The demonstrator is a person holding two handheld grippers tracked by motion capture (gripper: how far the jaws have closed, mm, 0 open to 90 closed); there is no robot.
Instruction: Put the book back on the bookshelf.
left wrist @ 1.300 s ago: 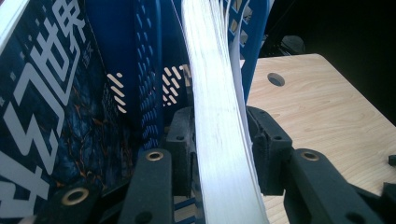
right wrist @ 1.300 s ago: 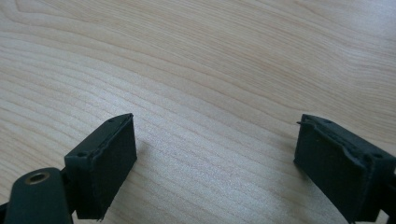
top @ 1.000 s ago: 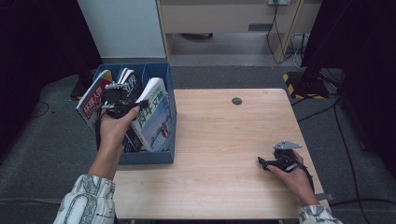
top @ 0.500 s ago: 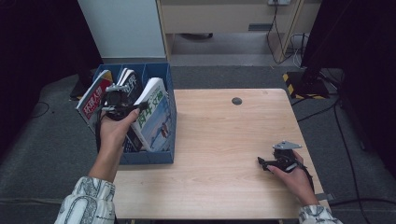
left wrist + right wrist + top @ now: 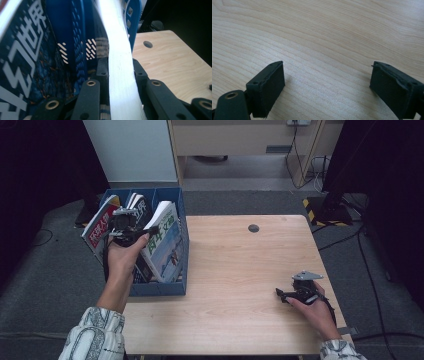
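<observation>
Over at the left edge of the counter [image 5: 235, 270], the left tongs [image 5: 131, 227] are clamped on the white page edge of a thick magazine [image 5: 120, 75], one jaw on each side of it, pads pressed against the paper. That magazine [image 5: 162, 245] stands tilted in the right-hand compartment of a blue file box [image 5: 157, 287], which sits against the counter's left side. Other magazines lean in the compartments further left, a red-covered one [image 5: 97, 227] outermost; in the left gripper view a dark blue cover with large white characters [image 5: 22, 62] fills the space beside the held one. On the far right, well apart from the box, the right tongs [image 5: 281, 295] rest low on the bare wood near the counter's front corner, jaws spread wide with nothing between them. A small round hole [image 5: 253, 228] sits near the counter's far edge.
</observation>
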